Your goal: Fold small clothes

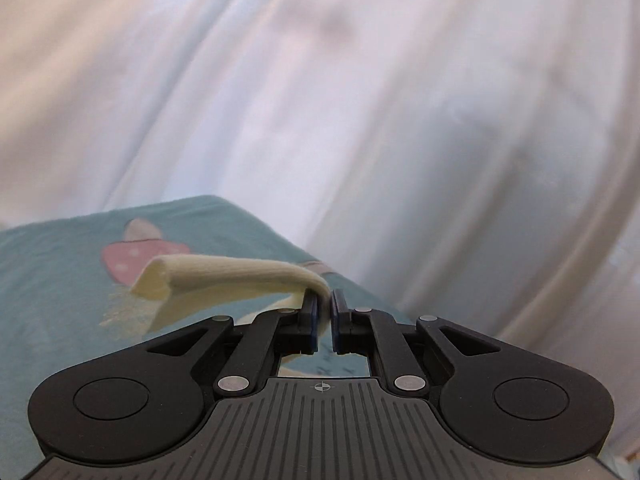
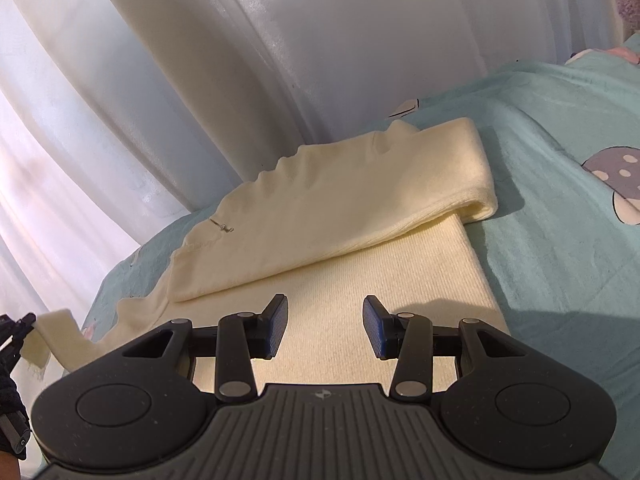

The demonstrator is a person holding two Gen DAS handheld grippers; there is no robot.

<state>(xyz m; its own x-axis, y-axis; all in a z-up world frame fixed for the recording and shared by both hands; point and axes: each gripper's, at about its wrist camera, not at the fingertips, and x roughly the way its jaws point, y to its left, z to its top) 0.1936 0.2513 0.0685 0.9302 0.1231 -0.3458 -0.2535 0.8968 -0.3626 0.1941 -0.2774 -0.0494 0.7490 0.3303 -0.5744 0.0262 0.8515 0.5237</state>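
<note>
A cream knit garment lies on the teal bedsheet, its upper part folded over the ribbed lower part. One long cream sleeve is lifted off the sheet, with my left gripper shut on its end. That same sleeve shows at the far left of the right wrist view, rising from the garment's left side toward the left gripper there. My right gripper hovers open just above the garment's ribbed near part, with nothing between its pads.
White curtains hang right behind the bed's far edge. The sheet carries printed mushrooms. A dark-gloved hand shows at the left edge of the right wrist view.
</note>
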